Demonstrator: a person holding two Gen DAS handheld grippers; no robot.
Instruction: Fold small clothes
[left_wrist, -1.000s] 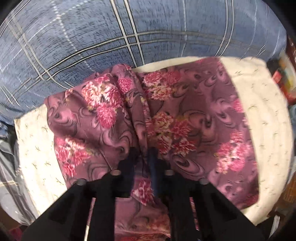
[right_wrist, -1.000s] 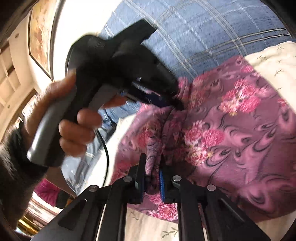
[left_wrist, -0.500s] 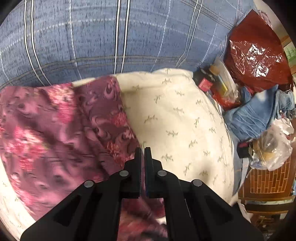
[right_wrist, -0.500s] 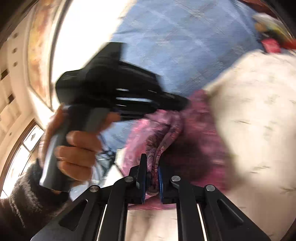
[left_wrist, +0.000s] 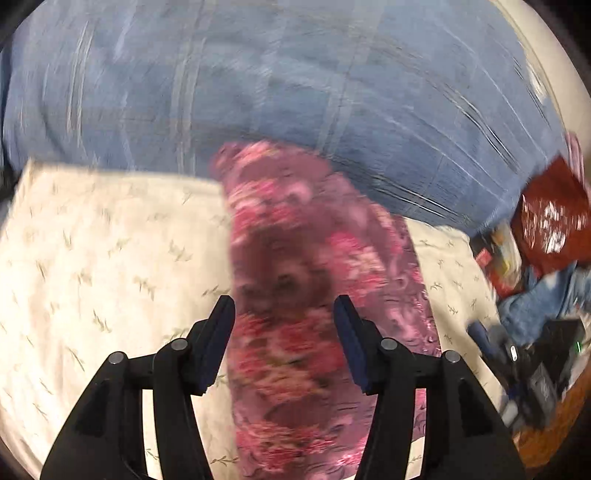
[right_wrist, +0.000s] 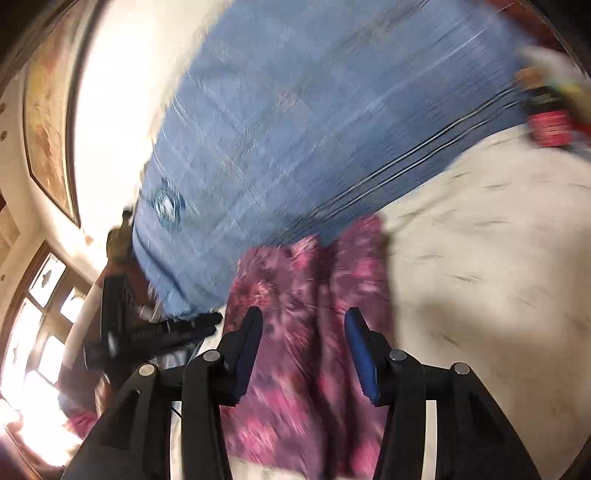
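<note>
Hovering over the garment (left_wrist: 295, 280), both grippers have their fingers spread wide with nothing pinched between them. The left gripper (left_wrist: 283, 314) straddles the floral purple cloth, which lies as a long folded strip on the cream pillow (left_wrist: 103, 258), its far end reaching the blue plaid bedding (left_wrist: 295, 81). The right gripper (right_wrist: 303, 328) hangs above the same strip (right_wrist: 306, 302), cream pillow (right_wrist: 480, 258) to its right. Off to the right sits clutter, a red bag (left_wrist: 550, 221) among it. Everything is motion-blurred.
</note>
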